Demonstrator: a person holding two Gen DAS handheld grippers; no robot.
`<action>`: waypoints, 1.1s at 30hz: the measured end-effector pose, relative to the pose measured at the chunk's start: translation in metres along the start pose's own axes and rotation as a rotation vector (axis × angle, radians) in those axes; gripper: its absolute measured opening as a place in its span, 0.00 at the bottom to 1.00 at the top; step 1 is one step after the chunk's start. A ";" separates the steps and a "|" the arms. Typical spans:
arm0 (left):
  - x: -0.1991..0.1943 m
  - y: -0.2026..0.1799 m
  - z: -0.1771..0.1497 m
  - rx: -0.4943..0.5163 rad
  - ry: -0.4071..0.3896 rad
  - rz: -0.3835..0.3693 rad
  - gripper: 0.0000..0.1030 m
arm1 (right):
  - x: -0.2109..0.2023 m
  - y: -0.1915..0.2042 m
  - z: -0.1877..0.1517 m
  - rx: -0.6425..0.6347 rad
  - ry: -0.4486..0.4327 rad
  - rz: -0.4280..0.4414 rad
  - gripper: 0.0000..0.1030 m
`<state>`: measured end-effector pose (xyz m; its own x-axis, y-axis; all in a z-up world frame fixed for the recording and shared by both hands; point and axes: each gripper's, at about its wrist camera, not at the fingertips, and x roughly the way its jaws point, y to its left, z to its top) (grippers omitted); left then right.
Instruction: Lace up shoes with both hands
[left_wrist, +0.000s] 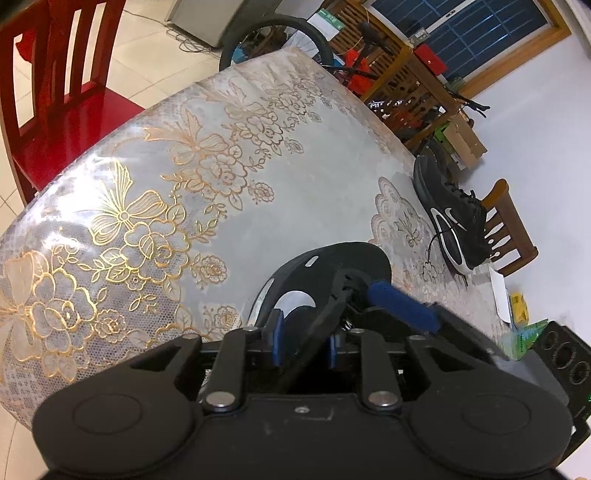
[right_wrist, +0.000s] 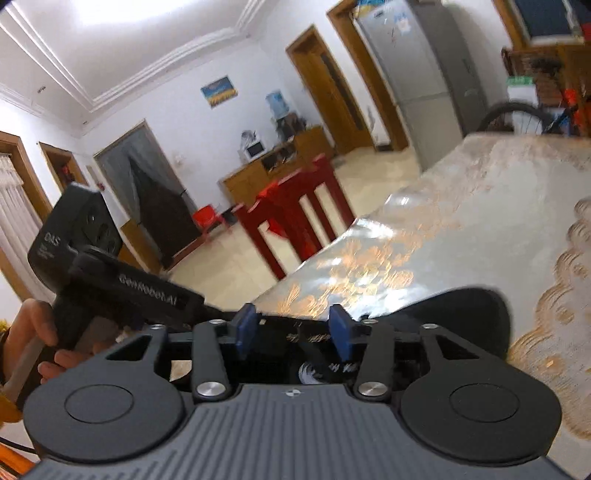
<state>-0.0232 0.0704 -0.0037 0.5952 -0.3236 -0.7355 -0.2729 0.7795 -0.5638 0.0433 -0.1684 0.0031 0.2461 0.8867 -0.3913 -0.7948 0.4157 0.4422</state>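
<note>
In the left wrist view a black shoe (left_wrist: 325, 273) lies right in front of my left gripper (left_wrist: 304, 345), its toe pointing away. A black lace (left_wrist: 325, 314) runs from the shoe down between the left gripper's blue pads, which stand slightly apart around it. A blue-padded finger (left_wrist: 402, 302) of the right gripper reaches in to the lace from the right. In the right wrist view my right gripper (right_wrist: 293, 332) has its blue pads apart over the same shoe (right_wrist: 458, 306). A second black shoe with a white swoosh (left_wrist: 452, 218) lies at the table's far right.
The table (left_wrist: 295, 177) carries a grey cloth with gold flowers. A red chair (left_wrist: 62, 110) stands at its left edge, a wooden chair (left_wrist: 506, 229) at the right. White paper (left_wrist: 500, 295) and green packets (left_wrist: 524, 328) lie near the right edge.
</note>
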 end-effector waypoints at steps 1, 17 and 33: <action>0.000 0.001 0.000 -0.003 0.001 -0.002 0.21 | -0.002 0.000 0.002 -0.013 0.006 -0.005 0.47; 0.000 -0.001 0.000 0.034 -0.001 -0.005 0.21 | 0.023 0.014 0.010 -0.278 0.262 -0.053 0.06; 0.001 -0.021 -0.014 0.284 -0.016 0.089 0.26 | 0.049 0.006 0.056 -0.141 0.335 0.037 0.39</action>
<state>-0.0270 0.0460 0.0024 0.5909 -0.2405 -0.7701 -0.1034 0.9241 -0.3680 0.0812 -0.1108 0.0318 0.0387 0.7758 -0.6299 -0.8741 0.3317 0.3549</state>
